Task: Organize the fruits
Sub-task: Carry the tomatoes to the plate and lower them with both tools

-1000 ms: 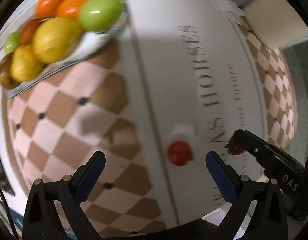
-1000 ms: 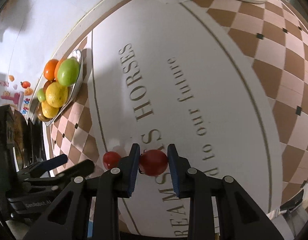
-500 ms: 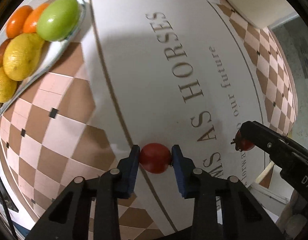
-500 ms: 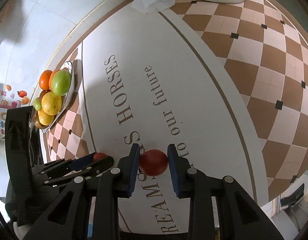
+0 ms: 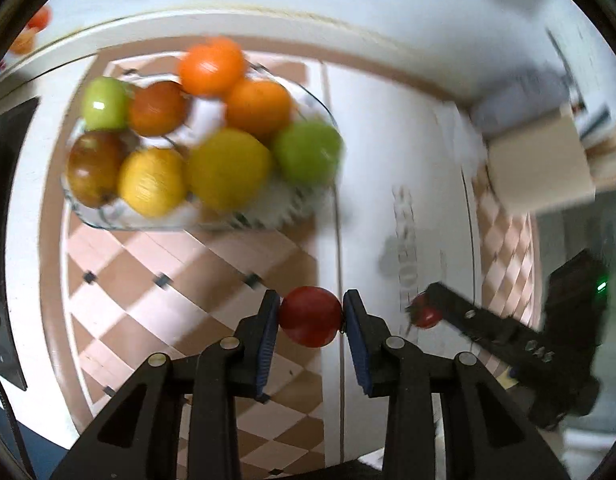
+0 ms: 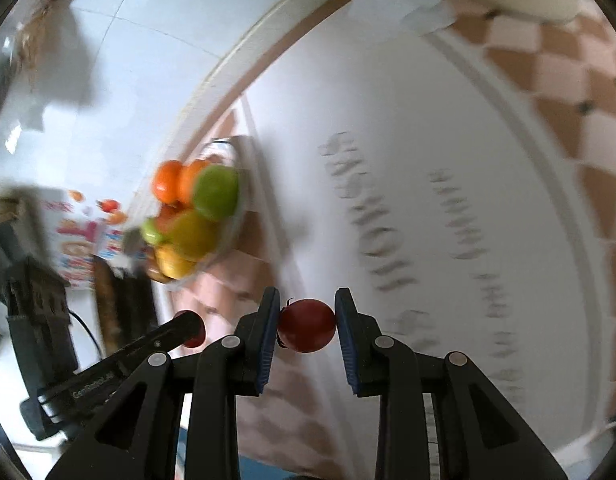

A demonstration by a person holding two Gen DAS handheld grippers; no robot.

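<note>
Both claws loaded: left gripper (image 5: 310, 316) clamped on a red cherry tomato (image 5: 310, 317), pads pressing both sides; right gripper (image 6: 307, 325) likewise clamped on a second red tomato (image 6: 307, 325) w/ stem bit showing at its left. Both held clear of the tablecloth (image 5: 372, 168); glass dish (image 5: 236, 222) of fruit sits toward the far left corner, near the wall. Probably mid-carry to that dish. To do it well: bring one claw in at a time, since both arriving together risks a knock betw. the two rigs; aim for the bare patch of dish at the near edge, below the green apple (image 5: 308, 154) and the lemon (image 5: 228, 168), not on top of the pile; lower till the tomato touches glass or sits in a gap betw. fruits, then ease the pads apart slowly, as round & likely to roll. Keep squeeze light; soft skin prob. bruises. Hard to read: heavy motion blur in both views, so dish rim & free space unclear; printed lettering smeared; far side of dish hidden behind the pile; dark brownish fruit (image 5: 94, 170) at left not identifiable; no person's hands in view.
</note>
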